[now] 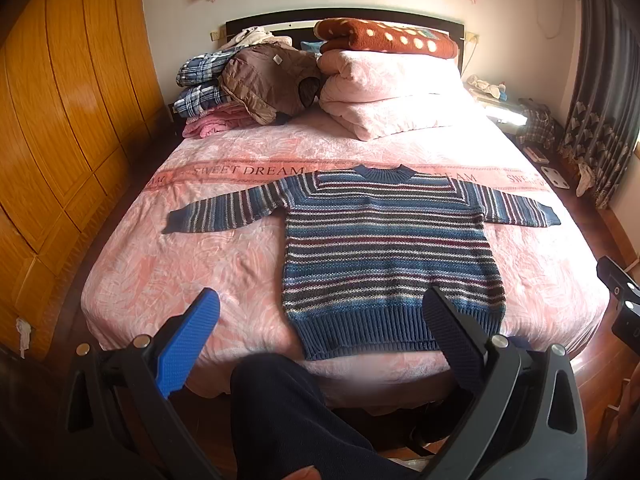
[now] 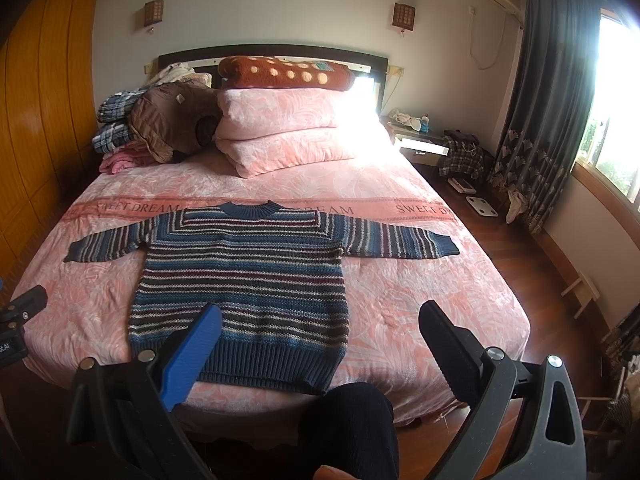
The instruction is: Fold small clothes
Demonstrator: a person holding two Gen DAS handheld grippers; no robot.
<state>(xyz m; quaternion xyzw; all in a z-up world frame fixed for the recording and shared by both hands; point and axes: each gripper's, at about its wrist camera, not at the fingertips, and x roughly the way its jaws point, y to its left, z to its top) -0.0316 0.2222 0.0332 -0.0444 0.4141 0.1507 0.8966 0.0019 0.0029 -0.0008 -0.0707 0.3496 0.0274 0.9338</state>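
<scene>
Striped blue-grey-and-white knitted sweater, one garment only, lies flat and face-up near the foot of the pink leaf-patterned bed, both sleeves spread out sideways. We judge folding has not begun; the next move calls for pinching a sleeve cuff and carrying it across the body. Our left gripper and right gripper hover short of it, each with two fingers spread wide, holding nothing. Behind sit two folded pink quilts.
</scene>
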